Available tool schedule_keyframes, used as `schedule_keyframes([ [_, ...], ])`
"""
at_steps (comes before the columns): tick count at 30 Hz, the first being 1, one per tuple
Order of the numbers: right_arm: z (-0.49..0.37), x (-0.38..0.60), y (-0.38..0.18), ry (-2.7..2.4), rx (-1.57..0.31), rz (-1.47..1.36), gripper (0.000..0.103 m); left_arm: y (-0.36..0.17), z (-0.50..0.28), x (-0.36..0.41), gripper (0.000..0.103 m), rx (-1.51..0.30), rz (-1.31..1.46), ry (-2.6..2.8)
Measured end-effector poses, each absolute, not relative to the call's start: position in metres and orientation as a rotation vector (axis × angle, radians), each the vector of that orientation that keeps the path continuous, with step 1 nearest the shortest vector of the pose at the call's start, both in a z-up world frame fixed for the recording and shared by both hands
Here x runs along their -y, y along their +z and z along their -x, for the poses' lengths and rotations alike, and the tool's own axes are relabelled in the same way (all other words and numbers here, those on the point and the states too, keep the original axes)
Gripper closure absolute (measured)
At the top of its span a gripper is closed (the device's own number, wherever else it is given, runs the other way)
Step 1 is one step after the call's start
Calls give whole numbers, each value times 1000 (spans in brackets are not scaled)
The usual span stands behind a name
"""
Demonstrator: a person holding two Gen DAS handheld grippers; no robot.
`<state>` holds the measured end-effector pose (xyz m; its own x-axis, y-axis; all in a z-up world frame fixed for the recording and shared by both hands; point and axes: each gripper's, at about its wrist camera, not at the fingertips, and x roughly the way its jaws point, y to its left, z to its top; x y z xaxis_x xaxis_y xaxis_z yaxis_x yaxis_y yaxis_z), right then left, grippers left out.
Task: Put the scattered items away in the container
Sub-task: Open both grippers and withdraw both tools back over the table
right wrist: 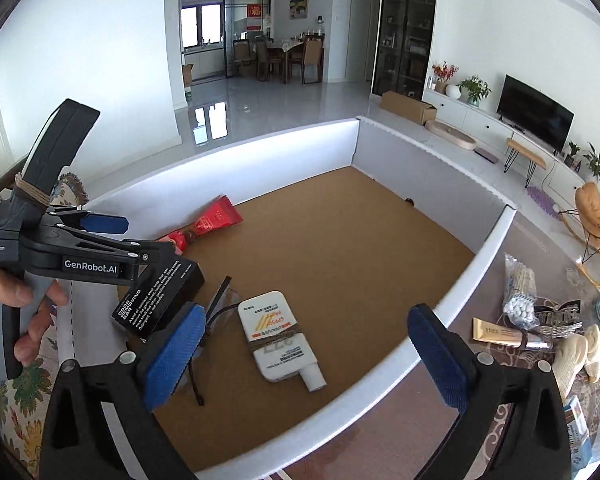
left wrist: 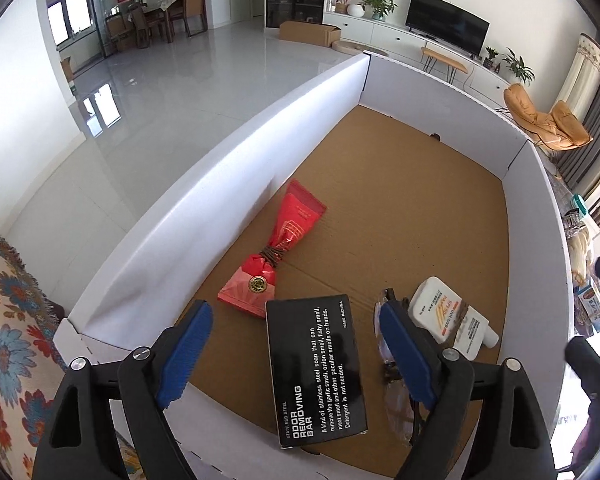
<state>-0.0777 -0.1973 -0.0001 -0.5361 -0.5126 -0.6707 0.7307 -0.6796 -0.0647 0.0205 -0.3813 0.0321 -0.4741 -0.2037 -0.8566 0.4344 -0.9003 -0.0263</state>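
- Glossy white floor tiles and a bright living room surround a low white-walled box point(right wrist: 440, 312) with a brown cardboard floor, the container for this tidy-up and the landmark for everything below.
- Nearest, the left gripper point(left wrist: 296, 356) hangs over the box's near edge with its blue pads spread wide and nothing between them; the black soap-bar carton point(left wrist: 316, 364) lies flat on the box floor right under the gap, which reads as a drop just made, though that is a judgement.
- Beside the carton, clear glasses point(right wrist: 216, 320) rest on the box floor, partly hidden by a finger in both views.
- The right gripper point(right wrist: 300, 356) is likewise released and empty, poised above the box's near side, over the white sunscreen tube point(right wrist: 278, 336) lying inside.
- Further in, a red pouch point(left wrist: 276, 252) tied with cord lies close to the box's left wall.
- Outside the box, beyond its right wall, a beige cosmetic tube point(right wrist: 508, 334), a bag of cotton swabs point(right wrist: 520, 292) and other small things wait on a patterned table; the free right gripper is probably best placed to fetch them.
- Far past the box stand a TV point(right wrist: 536, 116) and a dining table point(right wrist: 288, 56).
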Motion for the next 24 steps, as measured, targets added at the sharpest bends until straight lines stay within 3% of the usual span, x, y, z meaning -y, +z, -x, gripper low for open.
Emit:
schedule_keyframes([
  [8, 76, 57, -4, -2446, -396, -780, 1, 77, -37, 330, 18, -256, -1137, -2524],
  [15, 88, -94, -61, -2654, -300, -1046, 1, 121, -31, 222, 18, -143, -1032, -2780],
  [20, 97, -170, -83, -2752, -225, -1208, 1, 116, -13, 133, 18, -72, -1146, -2931],
  [24, 100, -212, -97, -2784, -129, -1307, 1, 81, 4, 64, 18, 10, -1291, -2973],
])
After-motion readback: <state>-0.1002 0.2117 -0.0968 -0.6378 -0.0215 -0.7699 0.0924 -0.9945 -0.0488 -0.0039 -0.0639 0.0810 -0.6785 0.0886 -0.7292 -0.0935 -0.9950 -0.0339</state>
